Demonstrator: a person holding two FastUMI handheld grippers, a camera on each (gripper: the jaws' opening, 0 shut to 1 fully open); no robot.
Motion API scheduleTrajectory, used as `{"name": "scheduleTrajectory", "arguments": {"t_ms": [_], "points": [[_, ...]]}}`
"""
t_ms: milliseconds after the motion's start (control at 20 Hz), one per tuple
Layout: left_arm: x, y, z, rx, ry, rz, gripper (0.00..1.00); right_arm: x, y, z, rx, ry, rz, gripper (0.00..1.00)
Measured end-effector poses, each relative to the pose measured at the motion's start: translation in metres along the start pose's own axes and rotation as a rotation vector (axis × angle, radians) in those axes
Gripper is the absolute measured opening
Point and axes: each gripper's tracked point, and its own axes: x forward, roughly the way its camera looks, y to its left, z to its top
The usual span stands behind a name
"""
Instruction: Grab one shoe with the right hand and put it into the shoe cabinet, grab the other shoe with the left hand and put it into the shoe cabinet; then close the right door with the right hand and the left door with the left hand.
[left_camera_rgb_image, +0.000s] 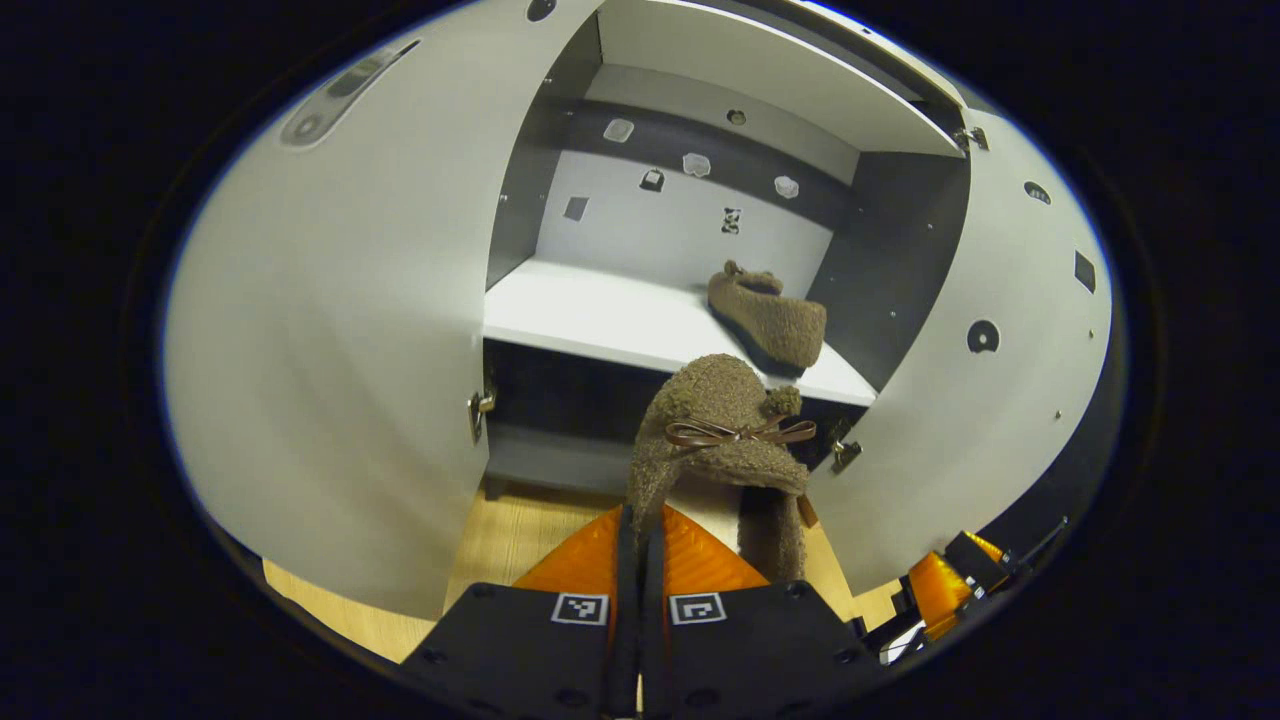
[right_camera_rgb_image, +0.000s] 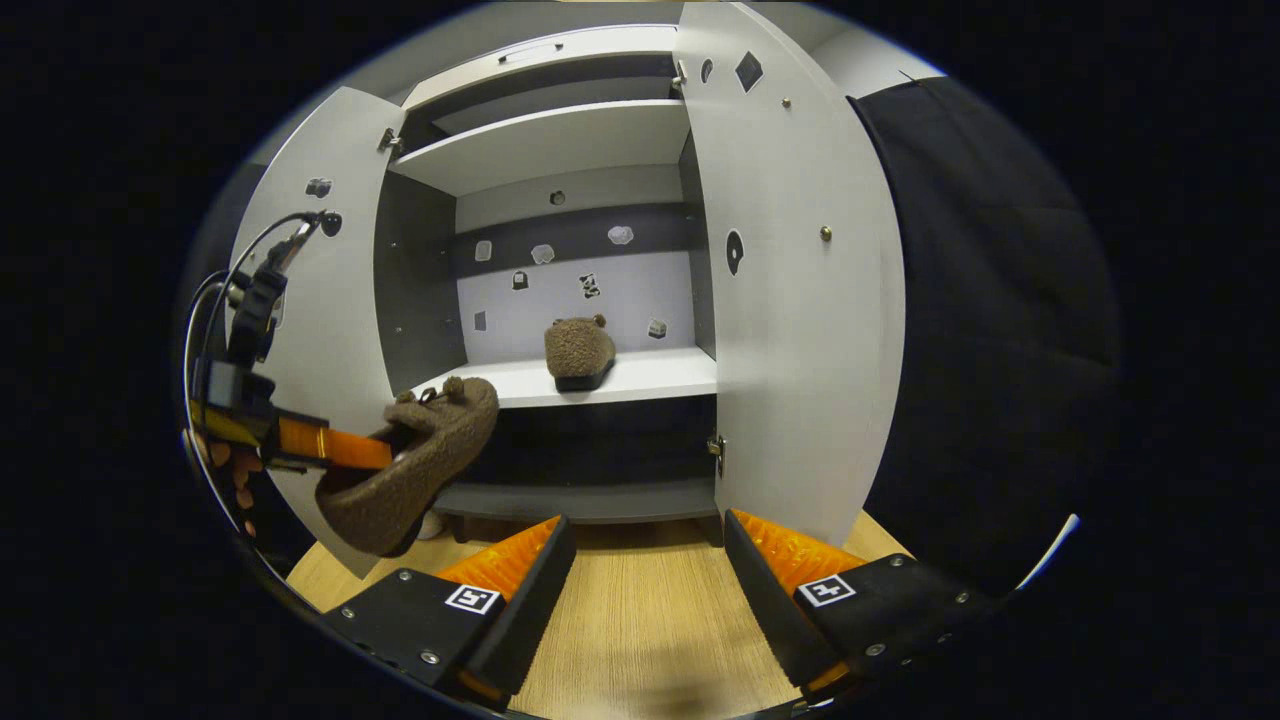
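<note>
My left gripper (left_camera_rgb_image: 640, 520) is shut on the side edge of a brown fuzzy shoe (left_camera_rgb_image: 725, 430) with a small bow, held in the air in front of the open shoe cabinet. The other brown shoe (left_camera_rgb_image: 768, 315) lies on the white shelf (left_camera_rgb_image: 590, 315), towards its right side. In the right gripper view, the left gripper (right_camera_rgb_image: 375, 452) holds its shoe (right_camera_rgb_image: 415, 465) tilted, toe up, just left of the shelf's front edge. The shelved shoe (right_camera_rgb_image: 580, 352) sits mid-shelf. My right gripper (right_camera_rgb_image: 645, 540) is open over the wooden floor, holding nothing.
Both cabinet doors stand wide open: the left door (left_camera_rgb_image: 330, 330) (right_camera_rgb_image: 330, 260) and the right door (left_camera_rgb_image: 1000, 330) (right_camera_rgb_image: 800, 300). A dark lower compartment (right_camera_rgb_image: 590, 460) lies under the shelf. The wooden floor (right_camera_rgb_image: 640, 620) runs in front. The right gripper (left_camera_rgb_image: 945, 590) sits at the lower right.
</note>
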Motion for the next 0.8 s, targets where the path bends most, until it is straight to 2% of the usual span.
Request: {"name": "scheduleTrajectory", "arguments": {"t_ms": [350,500,800], "points": [[0.027,0.008,0.163,0.029,-0.114,0.04,0.08,-0.011,-0.007,0.006,-0.005,-0.035,0.008,0.93],[0.039,0.013,0.186,0.019,-0.135,0.066,0.08,-0.018,-0.017,0.014,0.0,-0.059,-0.002,0.93],[0.102,0.023,0.229,-0.016,-0.135,0.091,0.08,-0.026,-0.03,0.028,-0.019,-0.103,-0.024,0.92]]}}
